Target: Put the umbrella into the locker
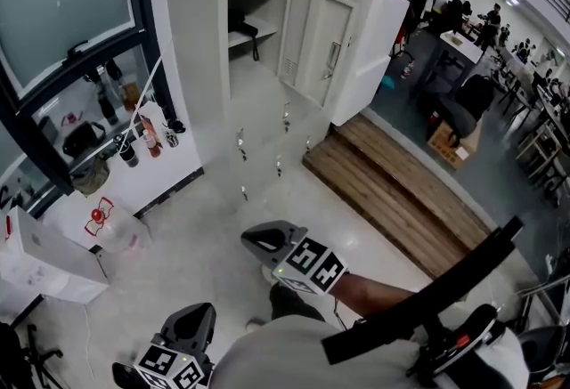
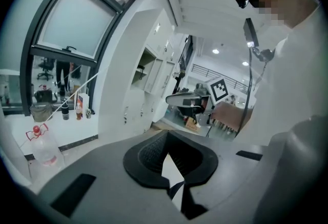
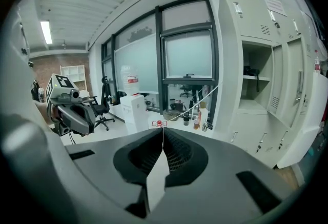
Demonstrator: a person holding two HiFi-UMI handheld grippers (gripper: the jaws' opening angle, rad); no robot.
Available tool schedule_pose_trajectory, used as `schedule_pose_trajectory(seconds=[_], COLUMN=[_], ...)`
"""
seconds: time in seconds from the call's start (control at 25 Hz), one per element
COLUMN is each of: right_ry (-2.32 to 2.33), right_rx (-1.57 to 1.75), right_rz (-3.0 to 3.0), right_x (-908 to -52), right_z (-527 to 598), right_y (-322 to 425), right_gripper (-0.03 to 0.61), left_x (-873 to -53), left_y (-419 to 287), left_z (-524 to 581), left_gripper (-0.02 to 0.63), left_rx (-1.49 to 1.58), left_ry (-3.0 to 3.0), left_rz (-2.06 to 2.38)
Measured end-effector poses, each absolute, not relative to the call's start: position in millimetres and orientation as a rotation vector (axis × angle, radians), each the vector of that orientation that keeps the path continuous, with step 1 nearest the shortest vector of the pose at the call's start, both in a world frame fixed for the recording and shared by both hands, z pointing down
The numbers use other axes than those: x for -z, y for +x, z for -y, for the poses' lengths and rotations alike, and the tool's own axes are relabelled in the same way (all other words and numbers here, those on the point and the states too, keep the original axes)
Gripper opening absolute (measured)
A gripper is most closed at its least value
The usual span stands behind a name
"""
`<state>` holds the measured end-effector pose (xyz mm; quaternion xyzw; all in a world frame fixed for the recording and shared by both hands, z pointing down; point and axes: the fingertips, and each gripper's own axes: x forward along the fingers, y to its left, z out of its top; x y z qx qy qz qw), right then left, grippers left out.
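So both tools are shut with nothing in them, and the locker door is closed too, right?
Not quite. The locker door is not closed. It stands wide open, and the head view shows this. The rest is right: the left tool and the right tool are both shut, with nothing between their jaws.

The head camera is looking steeply down from above, while both gripper cameras are looking out from low, all three sharing the far open locker (image 1: 256, 67).
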<state>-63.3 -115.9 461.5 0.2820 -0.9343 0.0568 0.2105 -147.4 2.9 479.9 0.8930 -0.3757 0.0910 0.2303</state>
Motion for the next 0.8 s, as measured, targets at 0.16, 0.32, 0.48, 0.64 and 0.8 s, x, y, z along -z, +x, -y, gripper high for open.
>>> schedule_pose_trajectory(seconds=[0.16, 0.32, 0.48, 0.64, 0.8], right_ry=[0.758, 0.767, 0.778, 0.787, 0.796], right_rx=[-0.153, -0.165, -0.189, -0.2, -0.207], right_rz=[2.595, 2.591, 2.587, 2.586, 2.585], right_x=[-464, -468, -472, -474, -477], right_z=[119, 127, 135, 149, 166], right_y=[-69, -67, -62, -57, -49], right_gripper=[0.018, 0.017, 0.017, 0.017, 0.017], left_x=[-481, -483, -485, -486, -490], left_y=[-150, -147, -146, -143, -138], left_z=[0, 6, 12, 24, 40], left_gripper=[0.011, 0.011, 0.009, 0.009, 0.009], left_rx=[-0.248, -0.255, -0.279, -0.291, -0.304], left_ry=[2.447, 2.445, 2.437, 2.431, 2.43], left_rz=[1.04, 1.031, 1.024, 1.022, 1.022])
